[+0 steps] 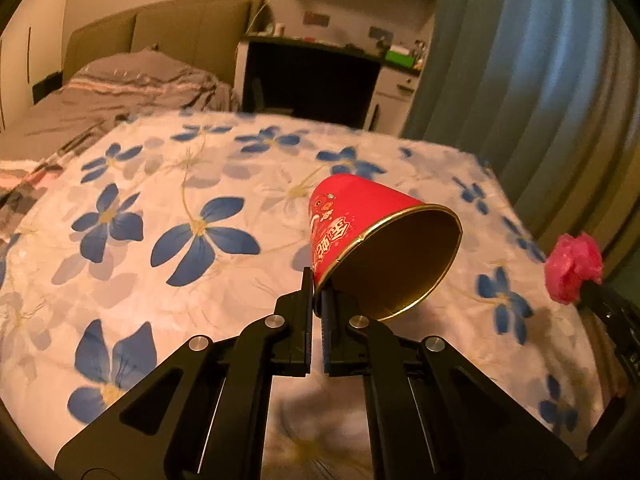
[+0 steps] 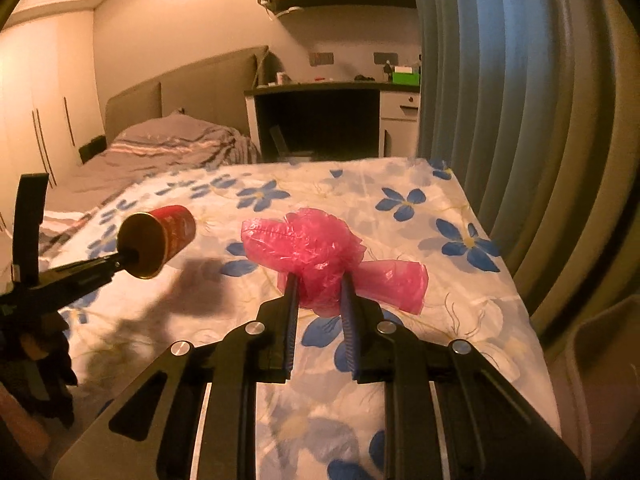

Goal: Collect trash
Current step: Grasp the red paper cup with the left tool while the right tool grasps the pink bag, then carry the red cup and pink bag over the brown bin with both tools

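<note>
Above the flowered sheet (image 1: pixel 168 184) covering the tabletop, the left hand-held gripper (image 1: pixel 316 284) is clamped nearly closed on the rim of a red paper cup (image 1: pixel 352 216), which hangs tilted with its gold-lined mouth toward the camera. To its right, the right hand-held gripper (image 2: pixel 320 284) pinches a crumpled pink plastic bag (image 2: pixel 320 244) between narrow jaws, lifted clear of the sheet. Beyond stand a bed (image 2: pixel 168 148) and blue-grey curtains (image 2: pixel 500 100).

Each claw (image 1: pixel 316 292) (image 2: pixel 320 284) is matte black with angular linkage arms, silver round pivot pins and blue ribbed pads.
</note>
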`<state>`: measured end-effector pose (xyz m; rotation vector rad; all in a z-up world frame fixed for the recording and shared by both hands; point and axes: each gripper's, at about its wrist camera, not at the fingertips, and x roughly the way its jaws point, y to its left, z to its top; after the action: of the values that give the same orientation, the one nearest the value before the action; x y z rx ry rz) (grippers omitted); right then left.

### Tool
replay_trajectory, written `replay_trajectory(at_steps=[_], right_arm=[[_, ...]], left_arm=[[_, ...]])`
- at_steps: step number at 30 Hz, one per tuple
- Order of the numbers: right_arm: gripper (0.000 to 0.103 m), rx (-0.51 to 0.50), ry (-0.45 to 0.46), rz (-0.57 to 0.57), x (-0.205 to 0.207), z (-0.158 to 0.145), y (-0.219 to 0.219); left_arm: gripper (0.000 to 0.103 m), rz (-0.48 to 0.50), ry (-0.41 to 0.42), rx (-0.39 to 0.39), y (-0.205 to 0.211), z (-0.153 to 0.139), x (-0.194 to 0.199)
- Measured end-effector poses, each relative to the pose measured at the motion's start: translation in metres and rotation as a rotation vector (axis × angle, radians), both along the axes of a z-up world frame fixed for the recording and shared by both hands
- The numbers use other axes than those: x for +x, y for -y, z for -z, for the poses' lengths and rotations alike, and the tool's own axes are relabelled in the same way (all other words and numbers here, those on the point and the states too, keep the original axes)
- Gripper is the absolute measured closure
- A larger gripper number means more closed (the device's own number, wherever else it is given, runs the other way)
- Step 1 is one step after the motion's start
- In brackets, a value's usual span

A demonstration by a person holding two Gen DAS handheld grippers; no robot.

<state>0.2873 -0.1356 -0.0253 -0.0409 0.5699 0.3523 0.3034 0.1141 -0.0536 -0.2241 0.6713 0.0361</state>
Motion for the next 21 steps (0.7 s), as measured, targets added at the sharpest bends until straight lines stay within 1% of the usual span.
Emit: replay_trajectory(at_steps=[7,11,16,21], right_arm=[[0.082,0.021,0.071,-0.029,-0.039,-0.027,0.009],[0.082,0.028,0.095,-0.034,-0.065,-0.034,0.021],[0.082,0.046,0.130,-0.019,-0.101,-0.039,0.044],[0.082,0.058,0.134,0.022,-0.120,-0.037,0.068]], left_arm=[[0.100,0.010,0.097,0.022,0.029,-0.035,-0.050],[0.100,0.022,0.144,0.020,0.045,-0.047,-0.083],[0.100,0.040,0.171,0.008,0.067,-0.052,-0.114],[0.100,0.082,0.192,0.012,0.097,-0.056,-0.134]])
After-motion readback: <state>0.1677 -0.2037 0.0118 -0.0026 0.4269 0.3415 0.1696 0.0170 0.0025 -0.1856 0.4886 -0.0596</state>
